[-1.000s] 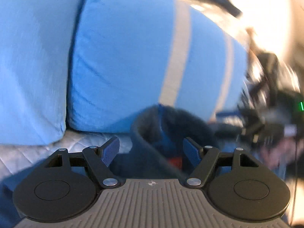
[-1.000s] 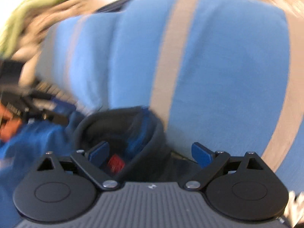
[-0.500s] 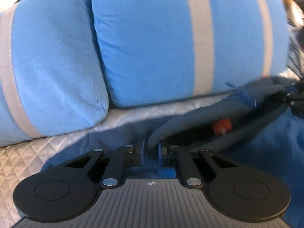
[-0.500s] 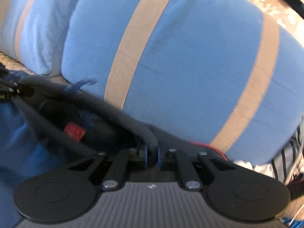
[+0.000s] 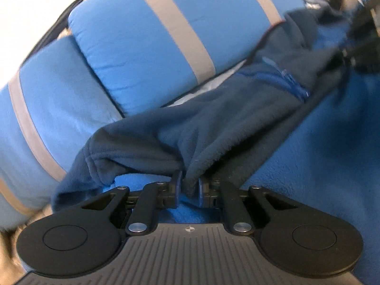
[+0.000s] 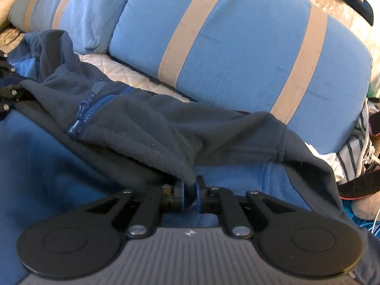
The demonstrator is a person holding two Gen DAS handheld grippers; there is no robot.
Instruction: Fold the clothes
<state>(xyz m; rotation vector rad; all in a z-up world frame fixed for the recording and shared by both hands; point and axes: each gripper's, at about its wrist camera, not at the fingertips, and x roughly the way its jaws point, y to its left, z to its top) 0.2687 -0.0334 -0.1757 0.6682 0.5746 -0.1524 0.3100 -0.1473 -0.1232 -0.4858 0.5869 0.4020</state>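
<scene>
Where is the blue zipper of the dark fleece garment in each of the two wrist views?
Left wrist view: the blue zipper is right of centre, in the upper half, on the grey collar band of the fleece garment.
Right wrist view: it is left of centre, slightly above the middle.
Shared landmark: the blue pillow with beige stripes lies behind the garment in both views.

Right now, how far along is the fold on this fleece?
Early. Done: both grippers have a grip, left gripper and right gripper each pinching the dark collar edge of the fleece. In hand: it stretches between them before the pillows. Left: no fold shows yet.
</scene>
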